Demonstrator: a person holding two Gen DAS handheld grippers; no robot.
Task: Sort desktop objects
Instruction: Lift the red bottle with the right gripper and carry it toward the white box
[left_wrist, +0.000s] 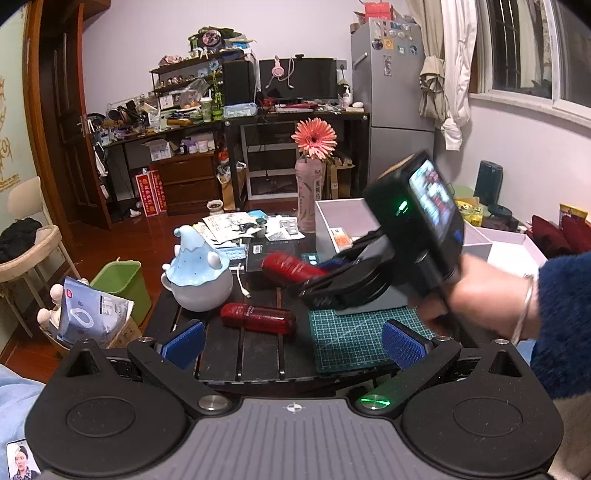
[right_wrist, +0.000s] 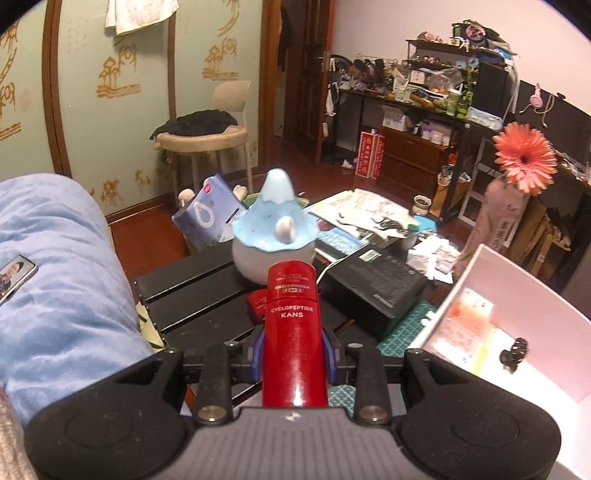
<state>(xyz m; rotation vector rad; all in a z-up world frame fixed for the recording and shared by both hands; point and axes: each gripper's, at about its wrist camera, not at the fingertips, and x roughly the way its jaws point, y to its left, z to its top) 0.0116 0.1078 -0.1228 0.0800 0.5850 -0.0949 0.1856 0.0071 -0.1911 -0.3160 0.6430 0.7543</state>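
Observation:
My right gripper (right_wrist: 294, 350) is shut on a red bottle (right_wrist: 293, 332) marked KANS, held above the black table (right_wrist: 199, 295); the left wrist view shows the same red bottle (left_wrist: 291, 268) in the right gripper (left_wrist: 321, 280), blurred, with a hand in a blue sleeve behind it. A second red bottle (left_wrist: 258, 318) lies on its side on the black table (left_wrist: 229, 354), its end also showing as the second red bottle (right_wrist: 258, 300) past the held one. My left gripper (left_wrist: 293, 345) stands open low over the table's near edge, nothing between its blue pads.
A blue and white mountain-shaped teapot (left_wrist: 199, 277) stands left of the lying bottle. A white box (right_wrist: 517, 302) with packets in it sits right. A green cutting mat (left_wrist: 354, 339), a black case (right_wrist: 376, 284), papers, a pink flower bottle (left_wrist: 312, 192) and a green bin (left_wrist: 123, 284) surround.

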